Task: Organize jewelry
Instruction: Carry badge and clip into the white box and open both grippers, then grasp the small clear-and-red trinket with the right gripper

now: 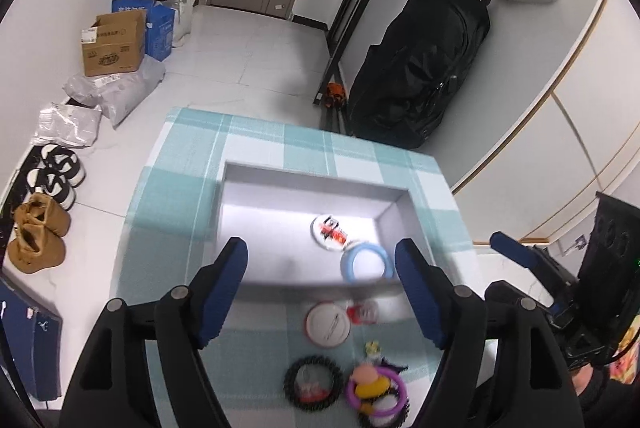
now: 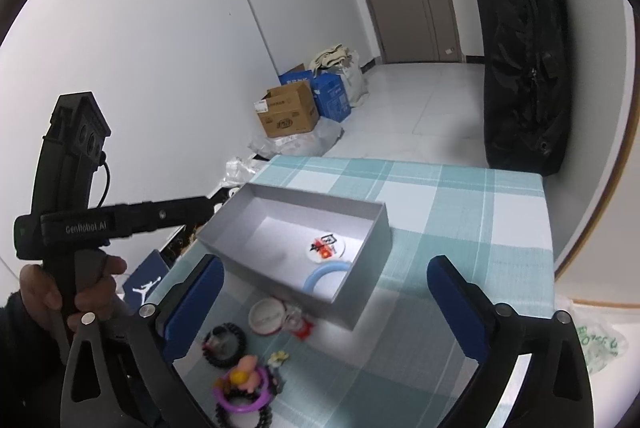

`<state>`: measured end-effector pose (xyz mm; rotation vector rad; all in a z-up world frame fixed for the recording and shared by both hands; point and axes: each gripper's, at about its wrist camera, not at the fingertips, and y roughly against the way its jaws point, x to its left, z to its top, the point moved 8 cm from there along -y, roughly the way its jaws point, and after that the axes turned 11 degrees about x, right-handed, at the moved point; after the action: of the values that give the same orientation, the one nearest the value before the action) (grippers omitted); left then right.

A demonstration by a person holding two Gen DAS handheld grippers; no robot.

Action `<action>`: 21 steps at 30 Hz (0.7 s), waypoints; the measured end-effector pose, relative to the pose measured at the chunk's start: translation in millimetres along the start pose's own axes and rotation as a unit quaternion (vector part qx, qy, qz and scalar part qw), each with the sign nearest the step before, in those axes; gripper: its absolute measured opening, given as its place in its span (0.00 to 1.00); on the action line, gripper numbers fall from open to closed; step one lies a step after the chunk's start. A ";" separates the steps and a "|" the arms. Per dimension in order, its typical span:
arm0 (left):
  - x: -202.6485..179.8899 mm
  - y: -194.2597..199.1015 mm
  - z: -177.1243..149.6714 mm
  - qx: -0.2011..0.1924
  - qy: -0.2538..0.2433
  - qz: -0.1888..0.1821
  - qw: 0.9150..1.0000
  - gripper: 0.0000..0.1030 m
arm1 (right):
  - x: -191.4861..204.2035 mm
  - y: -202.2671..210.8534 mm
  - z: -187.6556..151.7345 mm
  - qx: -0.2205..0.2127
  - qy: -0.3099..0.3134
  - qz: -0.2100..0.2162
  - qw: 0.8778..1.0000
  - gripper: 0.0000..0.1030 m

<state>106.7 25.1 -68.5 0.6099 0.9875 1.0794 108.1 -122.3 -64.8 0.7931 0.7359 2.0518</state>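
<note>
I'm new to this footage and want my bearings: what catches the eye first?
A shallow grey cardboard box sits on the teal plaid tablecloth, holding a round white badge with red print and a pale blue ring. In front of it lie loose trinkets, among them a purple ring and a black beaded bracelet, framed by open blue-padded claws.

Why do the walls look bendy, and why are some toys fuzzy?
Left wrist view: the fisheye lens bends the walls; the near wall of the grey box and the blue ring are smeared by motion. Right wrist view: the same bending; the purple ring looks soft, and the box floor glares white.
</note>
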 end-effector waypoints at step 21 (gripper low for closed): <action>36.1 -13.7 -55.1 0.070 0.038 0.071 0.994 0.72 | 46.6 -26.6 -70.9 0.113 0.024 0.031 0.993 0.99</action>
<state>68.6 50.7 -117.7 0.7683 1.1053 1.1718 45.4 -85.6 -116.2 0.9059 0.9934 2.0732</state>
